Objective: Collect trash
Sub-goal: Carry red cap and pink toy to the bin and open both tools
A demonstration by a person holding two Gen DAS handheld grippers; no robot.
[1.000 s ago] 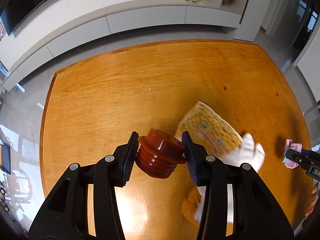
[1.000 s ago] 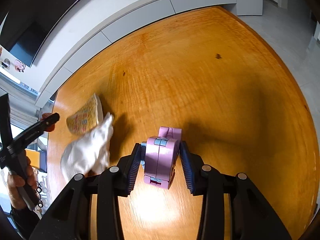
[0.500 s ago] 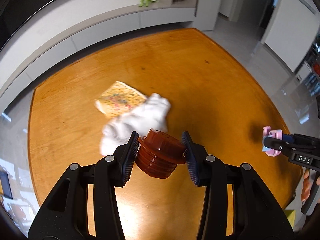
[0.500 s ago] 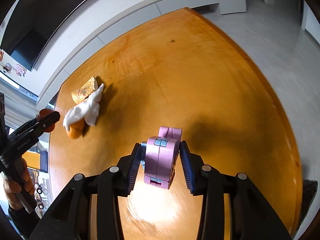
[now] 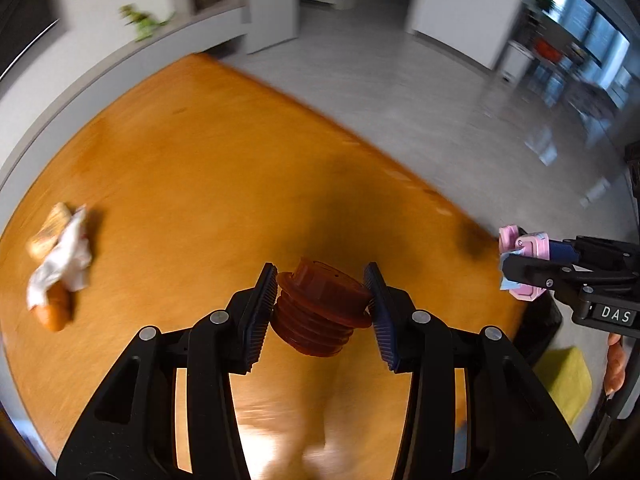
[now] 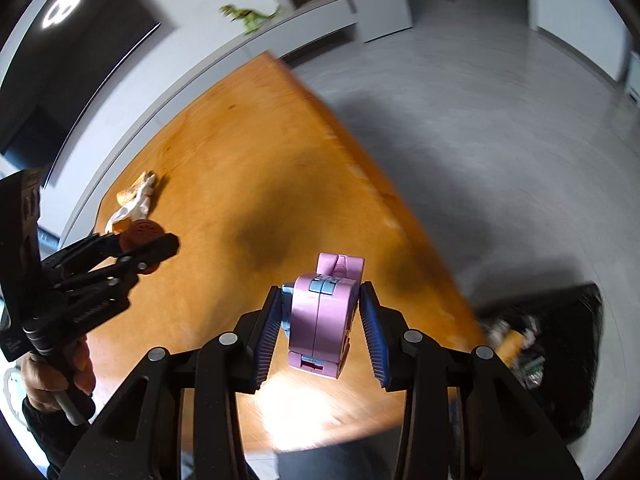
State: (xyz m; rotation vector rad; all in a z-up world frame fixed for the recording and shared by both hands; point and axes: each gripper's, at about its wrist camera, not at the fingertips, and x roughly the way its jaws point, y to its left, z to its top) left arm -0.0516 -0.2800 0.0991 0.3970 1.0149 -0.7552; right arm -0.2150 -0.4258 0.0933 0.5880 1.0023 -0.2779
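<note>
1. Far left on the wooden table (image 5: 192, 184): a small heap of leftovers (image 5: 60, 264), namely a crumpled white tissue, a printed wrapper and something orange. Now pushed out to the table's left edge in both views, where a second ago it lay close by the claws. Not yet collected.
2. Centre of the left view: left gripper (image 5: 320, 304) narrowed on a brown ribbed cap (image 5: 320, 312), pads pressing its wide rim from both sides, same hold as a second ago. Cap tilted, flange up, threaded ridges below, hanging above the table.
3. Right of that: right gripper (image 6: 322, 326) clamped on a pink toy block (image 6: 324, 320) with pale blue trim, upright between the pads, grip likewise unchanged.
4. Further right: table edge and grey floor (image 6: 480, 120) swung into view, both frames smeared.
5. Far right, low in the right view: a black trash bag (image 6: 560, 340) on the floor just beyond the table, some litter already inside.
6. Judged from that: both pieces being carried off the table towards the bag; dropping them in comes next, then back for the heap.
</note>
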